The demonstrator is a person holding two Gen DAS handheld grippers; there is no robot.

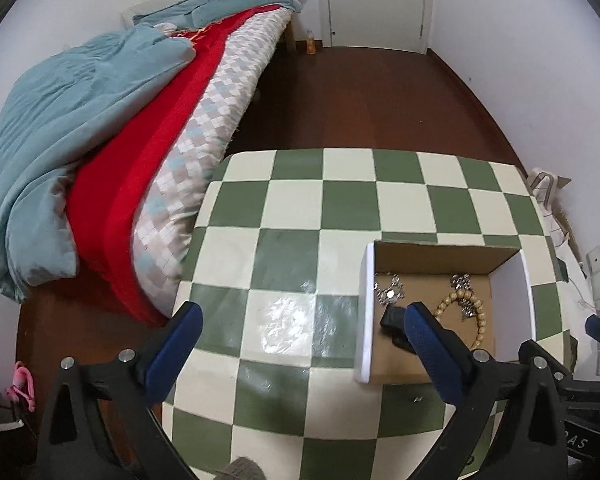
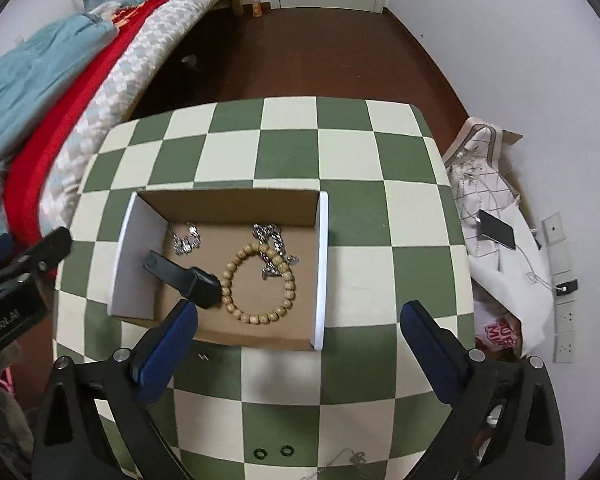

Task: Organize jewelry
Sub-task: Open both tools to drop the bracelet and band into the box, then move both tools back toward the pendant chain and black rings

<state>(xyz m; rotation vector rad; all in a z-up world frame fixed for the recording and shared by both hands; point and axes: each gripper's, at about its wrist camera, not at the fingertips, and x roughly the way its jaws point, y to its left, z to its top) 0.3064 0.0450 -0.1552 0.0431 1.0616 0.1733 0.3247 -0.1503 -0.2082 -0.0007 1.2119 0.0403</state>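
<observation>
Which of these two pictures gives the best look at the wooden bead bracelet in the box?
The right wrist view: the whole bracelet lies in plain sight inside the box. In the left wrist view, the left hand-held gripper's finger hides part of the bracelet.

Left finger [image 1: 428, 344] is covering part of the watch [image 1: 394, 320] and bead bracelet [image 1: 466, 312]. Chain [image 2: 340, 462] is running off the bottom edge. Two small rings [image 2: 272, 452] are too tiny to identify.

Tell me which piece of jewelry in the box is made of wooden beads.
The beaded bracelet, a ring of tan round beads lying flat in the cardboard box. The silver chain overlapping its top and the silver piece at left are metal; the watch is black.
</observation>
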